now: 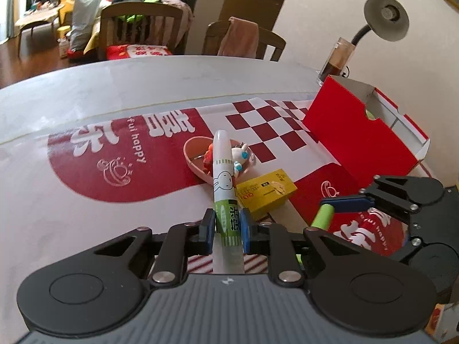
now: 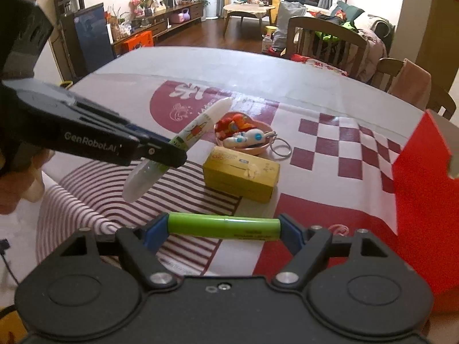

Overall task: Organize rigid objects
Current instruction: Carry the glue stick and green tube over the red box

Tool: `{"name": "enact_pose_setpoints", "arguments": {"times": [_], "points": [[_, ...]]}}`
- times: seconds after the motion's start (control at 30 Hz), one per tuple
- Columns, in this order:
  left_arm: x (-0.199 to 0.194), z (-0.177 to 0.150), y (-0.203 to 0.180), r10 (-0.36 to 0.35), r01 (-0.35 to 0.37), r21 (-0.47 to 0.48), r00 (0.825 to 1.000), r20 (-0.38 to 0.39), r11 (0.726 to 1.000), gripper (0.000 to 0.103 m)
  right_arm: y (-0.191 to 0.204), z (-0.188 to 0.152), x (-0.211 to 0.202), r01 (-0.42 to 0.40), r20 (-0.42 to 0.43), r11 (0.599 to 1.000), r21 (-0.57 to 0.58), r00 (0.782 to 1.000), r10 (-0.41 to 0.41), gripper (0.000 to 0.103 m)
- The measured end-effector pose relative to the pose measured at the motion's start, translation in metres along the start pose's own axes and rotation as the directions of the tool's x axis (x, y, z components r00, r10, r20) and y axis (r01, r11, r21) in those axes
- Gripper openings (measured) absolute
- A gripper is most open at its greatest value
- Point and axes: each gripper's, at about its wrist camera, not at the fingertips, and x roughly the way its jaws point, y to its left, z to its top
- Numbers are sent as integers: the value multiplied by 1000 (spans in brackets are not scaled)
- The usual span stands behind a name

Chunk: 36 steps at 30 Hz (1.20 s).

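Observation:
My left gripper [image 1: 228,226] is shut on a white and green glue stick [image 1: 225,183], held lifted above the table; the same glue stick [image 2: 183,140] shows slanted in the right wrist view, with the left gripper [image 2: 175,150] clamped at its middle. My right gripper [image 2: 223,228] is shut on a green cylinder [image 2: 223,226], gripped end to end across its length; that cylinder [image 1: 322,216] also appears at the right of the left wrist view. A yellow box [image 2: 241,175] lies on the tablecloth. Behind it sits a pink dish [image 2: 252,149] with small toy figures and a keyring.
A red cardboard box [image 1: 358,134] with an open white inside stands at the right. A glass jar [image 1: 335,60] and a desk lamp [image 1: 385,17] stand behind it. Wooden chairs [image 2: 324,40] line the table's far edge. A person's hand [image 2: 17,183] holds the left gripper.

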Motion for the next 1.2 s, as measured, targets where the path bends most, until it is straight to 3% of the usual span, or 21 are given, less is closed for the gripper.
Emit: {"name": "enact_pose_setpoints", "arguments": {"times": [0.57,0.9,1.2], "points": [[-60,4,-55,32,-31,-49,999,17,998,18,-23,1,-105,36,94,999,-26,995,-34,80],[-72,34,-118,16,-15,-8,999,48,1000,18,-76,-4,-151,84,155,996,-18,985,-80,80],[-52,67,-187,-18,14,55,997,74,998,18,-136,-15,-174,137,187,991,10,973,-136,80]]}}
